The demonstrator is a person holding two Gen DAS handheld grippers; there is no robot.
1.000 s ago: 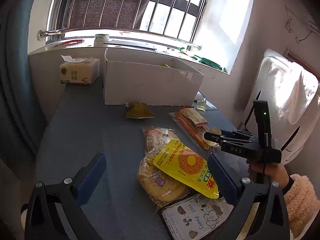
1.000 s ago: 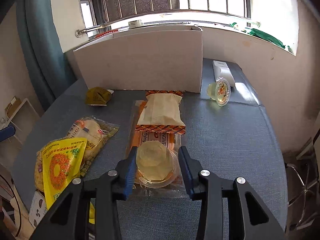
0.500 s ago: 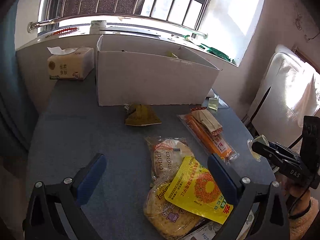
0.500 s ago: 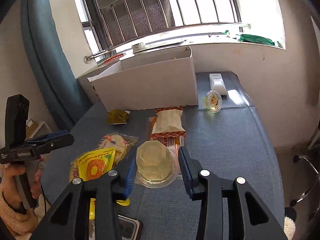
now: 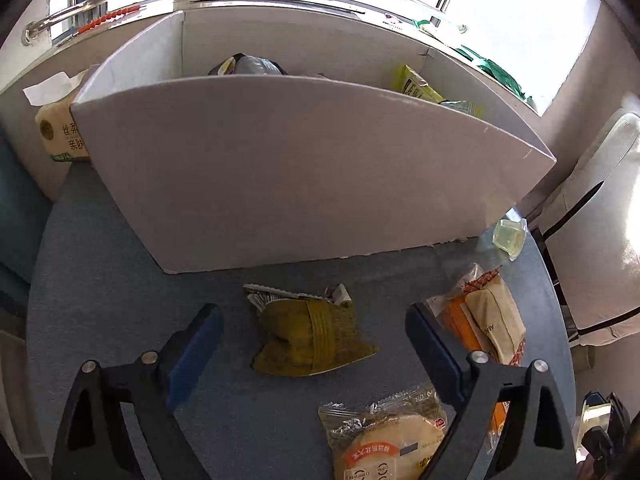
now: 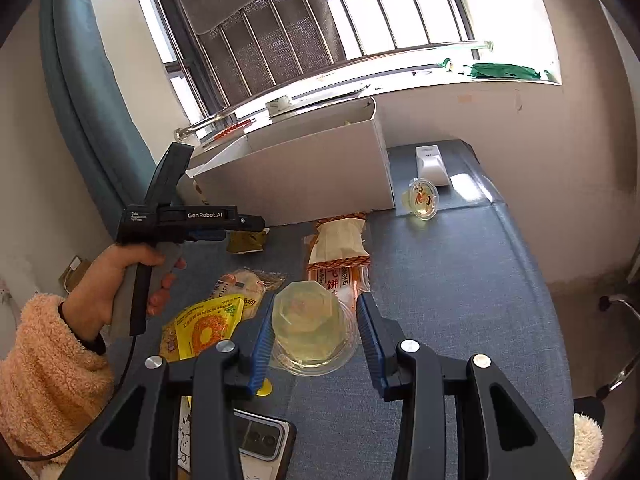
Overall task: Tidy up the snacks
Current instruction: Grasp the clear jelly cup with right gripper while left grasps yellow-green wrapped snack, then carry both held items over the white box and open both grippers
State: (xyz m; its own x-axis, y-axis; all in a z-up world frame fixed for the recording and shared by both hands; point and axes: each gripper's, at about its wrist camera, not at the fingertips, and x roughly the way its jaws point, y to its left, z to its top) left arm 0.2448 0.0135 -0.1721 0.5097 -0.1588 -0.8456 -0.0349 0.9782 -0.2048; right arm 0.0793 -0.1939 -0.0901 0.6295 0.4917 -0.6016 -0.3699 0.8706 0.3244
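Tongs: left (image 5: 314, 346) straddling green packet (image 5: 312, 336) on tabletop (image 5: 100, 280) near box (image 5: 280, 184), pads apart from it, jaws just narrowing. Right (image 6: 316, 336) clamped on jelly cup (image 6: 310, 324), lifted above orange packet (image 6: 340, 276).

Blue table (image 5: 100, 264): white box (image 5: 304, 184), snack packets (image 5: 316, 332), perhaps phone (image 6: 260, 440).
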